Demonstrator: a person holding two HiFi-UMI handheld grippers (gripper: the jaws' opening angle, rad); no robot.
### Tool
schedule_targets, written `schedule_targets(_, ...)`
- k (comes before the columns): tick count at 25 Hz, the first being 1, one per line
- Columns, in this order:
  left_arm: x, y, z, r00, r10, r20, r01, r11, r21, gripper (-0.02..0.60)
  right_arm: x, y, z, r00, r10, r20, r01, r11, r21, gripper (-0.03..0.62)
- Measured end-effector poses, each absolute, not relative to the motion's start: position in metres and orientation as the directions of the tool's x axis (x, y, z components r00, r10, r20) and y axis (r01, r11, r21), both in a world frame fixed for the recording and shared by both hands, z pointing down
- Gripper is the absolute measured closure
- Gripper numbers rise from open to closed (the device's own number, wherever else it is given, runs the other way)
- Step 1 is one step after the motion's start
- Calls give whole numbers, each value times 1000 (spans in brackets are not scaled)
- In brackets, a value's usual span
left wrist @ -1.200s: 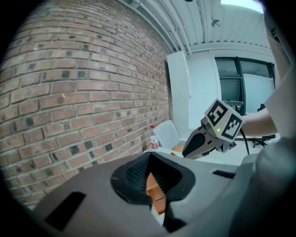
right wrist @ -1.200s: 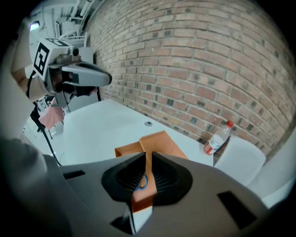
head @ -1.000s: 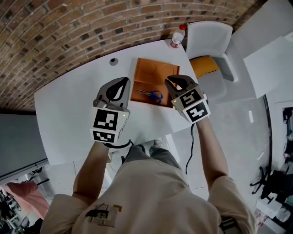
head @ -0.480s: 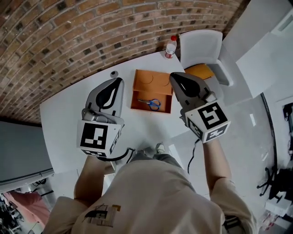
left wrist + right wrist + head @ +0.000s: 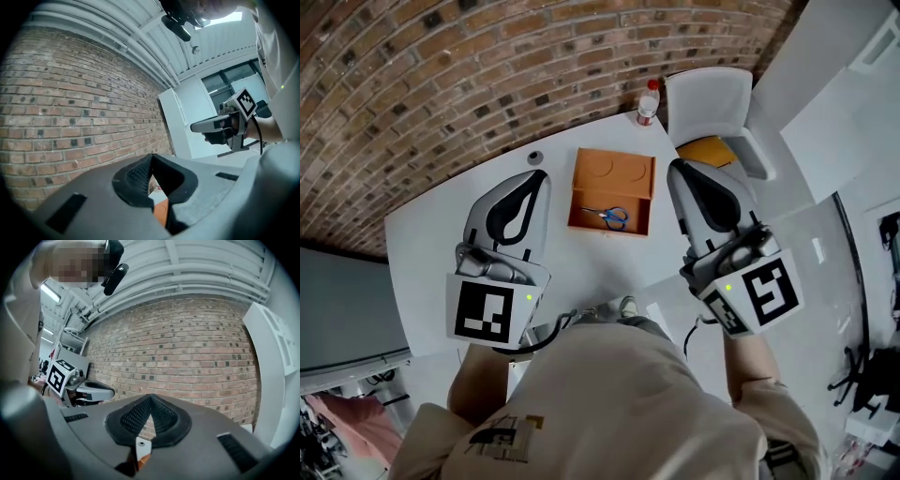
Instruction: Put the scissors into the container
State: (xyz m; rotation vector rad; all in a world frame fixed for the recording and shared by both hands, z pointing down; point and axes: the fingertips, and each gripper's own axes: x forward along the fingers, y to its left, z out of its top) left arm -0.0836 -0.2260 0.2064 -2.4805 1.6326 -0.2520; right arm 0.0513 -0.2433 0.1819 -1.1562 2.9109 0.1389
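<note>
The orange container (image 5: 614,176) stands open on the white table (image 5: 431,244). The blue-handled scissors (image 5: 609,217) lie inside it, near its front wall. Both grippers are held high, close to the head camera, on either side of the container and well clear of it. My left gripper (image 5: 536,174) is shut with nothing in it; in the left gripper view its jaws (image 5: 151,157) meet at the tip against the brick wall. My right gripper (image 5: 675,167) is also shut and empty, its tips (image 5: 151,397) pressed together.
A plastic bottle with a red cap (image 5: 649,101) stands at the table's far edge. Beside it is a white chair (image 5: 708,98) with a yellow cushion (image 5: 711,150). A small dark round thing (image 5: 534,157) sits left of the container. A brick wall runs behind.
Both grippers have risen toward the head camera and drawn back from the container. The scissors have stayed in the container.
</note>
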Motion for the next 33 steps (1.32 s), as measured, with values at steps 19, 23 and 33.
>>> schedule_targets(19,-73,-198,253,383,-915,130,-896,-402,-187,574,72,-212,228,-701,-709,78,-700,705,116,586)
schedule_targets(23,-70,-197,255,390,-910,139,-890,-412,-194,574,73,-210,235,-684,-720,117,-709,694,125,586)
schedule_targets(33,-70,-196,254,398,-906,141,-886,-420,-196,574,76,-211,235,-668,-735,115,-715,677,177,586)
